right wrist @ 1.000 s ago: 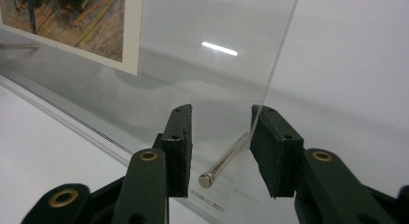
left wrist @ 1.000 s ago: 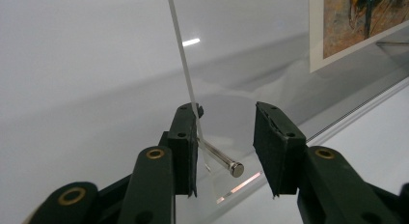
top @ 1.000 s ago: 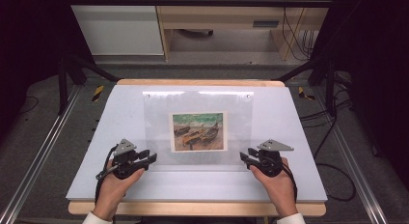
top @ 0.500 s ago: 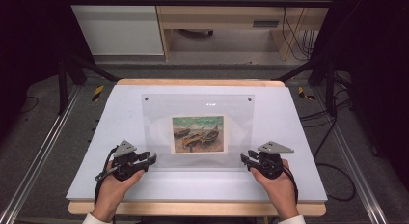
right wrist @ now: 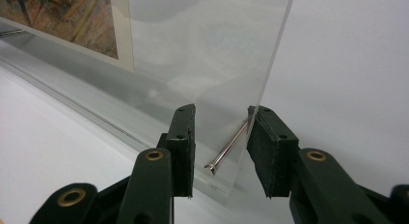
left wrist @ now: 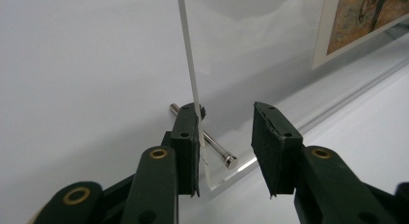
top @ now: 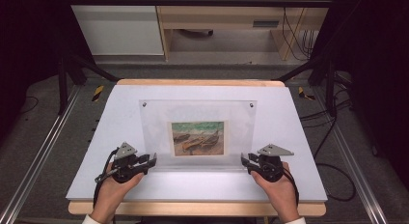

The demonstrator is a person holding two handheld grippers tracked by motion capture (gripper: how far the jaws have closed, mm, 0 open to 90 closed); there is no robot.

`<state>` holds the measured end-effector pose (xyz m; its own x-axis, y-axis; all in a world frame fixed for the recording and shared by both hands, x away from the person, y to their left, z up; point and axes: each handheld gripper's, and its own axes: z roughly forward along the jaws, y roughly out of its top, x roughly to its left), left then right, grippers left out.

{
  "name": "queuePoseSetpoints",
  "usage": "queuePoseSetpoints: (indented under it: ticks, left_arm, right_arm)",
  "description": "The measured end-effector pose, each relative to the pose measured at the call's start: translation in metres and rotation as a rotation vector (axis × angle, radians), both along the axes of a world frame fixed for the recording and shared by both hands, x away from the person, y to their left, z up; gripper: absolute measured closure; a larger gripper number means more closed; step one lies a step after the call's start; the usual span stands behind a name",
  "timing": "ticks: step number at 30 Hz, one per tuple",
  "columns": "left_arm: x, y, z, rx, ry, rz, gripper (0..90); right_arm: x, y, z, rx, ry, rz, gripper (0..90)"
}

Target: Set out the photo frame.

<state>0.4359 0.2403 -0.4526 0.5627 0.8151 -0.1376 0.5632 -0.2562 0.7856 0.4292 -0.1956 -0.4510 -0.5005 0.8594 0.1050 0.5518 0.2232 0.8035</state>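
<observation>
the white table (top: pixel 115 113) carried a clear acrylic picture frame (top: pixel 197 122) near its middle, standing up on its near edge with its top leaning away from the person, a painted print of boats (top: pixel 197 138) sandwiched at its centre. the left gripper (top: pixel 147 161) sat at the frame's near left corner and the right gripper (top: pixel 247 161) at its near right corner.

the high view gave the whole layout and the two upper pins near the top corners, but not what the jaws were doing. the left gripper view showed its jaws apart, one pad touching the sheet's edge beside a metal standoff pin (left wrist: pixel 202 136), the other clear of it. the right gripper view showed its jaws apart as well, straddling the sheet's corner and a second pin (right wrist: pixel 226 149) without squeezing.

with neither corner pinched, the frame looked only propped. it could tip flat or skid on the smooth surface if either hand nudged it, and closing on a pin rather than the sheet might slip.
</observation>
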Motion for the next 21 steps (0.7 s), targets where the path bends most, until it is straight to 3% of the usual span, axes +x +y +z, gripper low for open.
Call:
queuePoseSetpoints:
  ticks: [21]
  left_arm:
    - [-0.0045, -0.0007, -0.0028, 0.026, 0.015, -0.02, 62.8]
  right_arm:
    - [-0.0069, 0.0001, -0.0035, -0.016, 0.018, 0.008, 63.8]
